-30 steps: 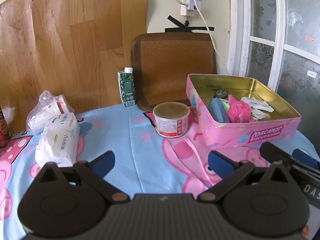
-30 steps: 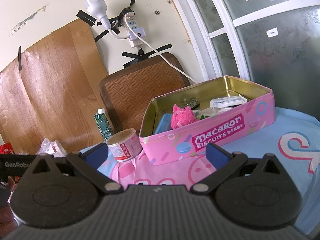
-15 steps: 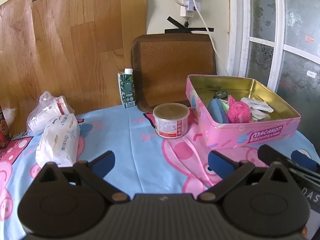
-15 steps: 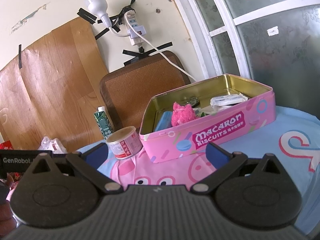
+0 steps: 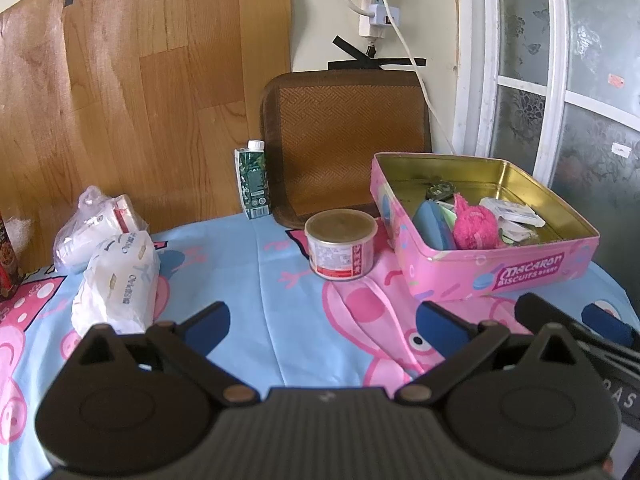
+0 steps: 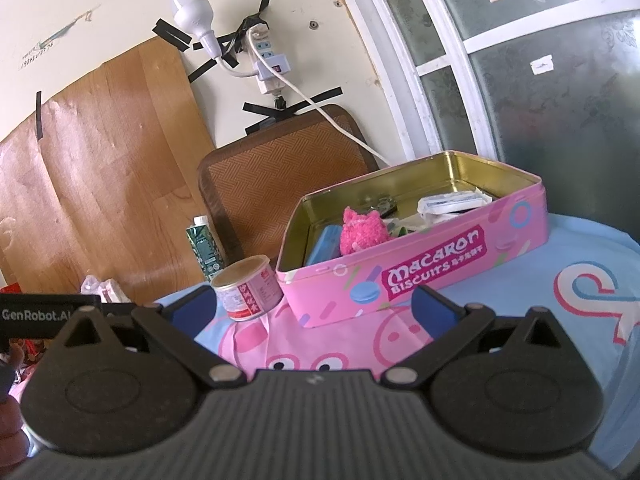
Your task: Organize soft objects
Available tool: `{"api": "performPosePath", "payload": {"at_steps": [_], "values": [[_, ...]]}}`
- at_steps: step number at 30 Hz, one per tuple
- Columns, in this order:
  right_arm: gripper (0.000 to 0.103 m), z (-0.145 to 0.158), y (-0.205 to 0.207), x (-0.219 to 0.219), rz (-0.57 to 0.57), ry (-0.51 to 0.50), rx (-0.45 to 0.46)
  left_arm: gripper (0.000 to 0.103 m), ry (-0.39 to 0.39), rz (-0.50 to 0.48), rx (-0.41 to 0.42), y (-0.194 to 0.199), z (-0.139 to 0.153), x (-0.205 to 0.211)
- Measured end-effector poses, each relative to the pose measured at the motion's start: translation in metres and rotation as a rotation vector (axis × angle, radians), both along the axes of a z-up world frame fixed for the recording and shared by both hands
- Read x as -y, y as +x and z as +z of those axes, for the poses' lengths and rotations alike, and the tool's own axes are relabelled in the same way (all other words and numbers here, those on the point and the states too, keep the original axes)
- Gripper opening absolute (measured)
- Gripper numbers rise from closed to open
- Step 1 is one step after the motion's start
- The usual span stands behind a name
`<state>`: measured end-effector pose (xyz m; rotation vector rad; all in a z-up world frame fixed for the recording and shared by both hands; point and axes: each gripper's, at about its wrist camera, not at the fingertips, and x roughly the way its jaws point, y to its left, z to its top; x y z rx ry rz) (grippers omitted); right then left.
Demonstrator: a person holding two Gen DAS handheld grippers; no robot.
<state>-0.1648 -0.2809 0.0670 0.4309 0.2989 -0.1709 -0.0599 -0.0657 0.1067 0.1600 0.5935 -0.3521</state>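
Hovering low over the cartoon-printed blue tablecloth [image 5: 256, 280], the left gripper [image 5: 322, 322] is held with its blue-padded jaws spread wide and nothing between them. The right gripper [image 6: 308, 308] is spread in the same way and is also empty. Just past the left finger of the left gripper, the white soft tissue pack [image 5: 118, 280] is seen on the cloth, with its long axis running near to far. A second crumpled white plastic pack [image 5: 92, 228] is touching it on the far side. The open pink macaron biscuit tin [image 5: 500, 268] is placed to the far right, with a fluffy pink plush toy [image 5: 476, 228] inside. The left gripper is judged nearer to the tissue pack.
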Motion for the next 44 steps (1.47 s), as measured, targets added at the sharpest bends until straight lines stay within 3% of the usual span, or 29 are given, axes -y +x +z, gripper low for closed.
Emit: {"api": "performPosePath", "payload": {"at_steps": [35,44], "values": [[0.103,-0.0017,-0.0023,0.0,-0.011,-0.011,0.01,0.103,-0.001,-0.008,-0.007,0.0037,-0.001,0.001],[0.103,-0.0012,-0.0017,-0.0006,-0.011,-0.017,0.013,0.103,-0.035,-0.029,0.017,0.0003,0.0002,-0.0026]]}}
